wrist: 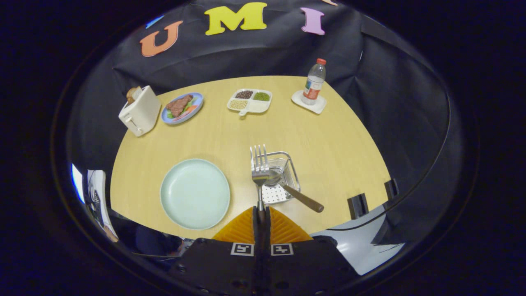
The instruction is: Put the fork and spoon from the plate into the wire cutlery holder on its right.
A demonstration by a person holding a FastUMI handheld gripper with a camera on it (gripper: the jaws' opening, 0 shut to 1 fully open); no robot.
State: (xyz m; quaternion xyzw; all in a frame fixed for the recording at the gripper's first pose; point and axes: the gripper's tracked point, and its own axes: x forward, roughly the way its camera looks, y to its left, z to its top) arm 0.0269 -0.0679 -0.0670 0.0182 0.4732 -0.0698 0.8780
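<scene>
Fork (259, 169): metal, handle clamped between the closed fingers of the gripper (261, 213), tines pointing away, above the wire cutlery holder (283, 177). Spoon (292, 191): bowl lodged in holder, brown handle leaning out over its rim. Plate (194, 193): pale green, bare, just left of holder.

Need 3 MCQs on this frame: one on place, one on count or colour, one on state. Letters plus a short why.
1. Where is the spoon?
A. on the plate
B. in the wire cutlery holder
C. beside the toaster

2. How many filled compartments in the divided dish?
A. one
B. three
C. five

3. What is the gripper doing?
A. open over the plate
B. shut on the fork
C. shut on the bottle

Key: 1 B, its bowl lies in the holder and its handle sticks out over the rim. 2 B, three hold grains. 3 B, both fingers press the fork handle, tines over the holder.
</scene>
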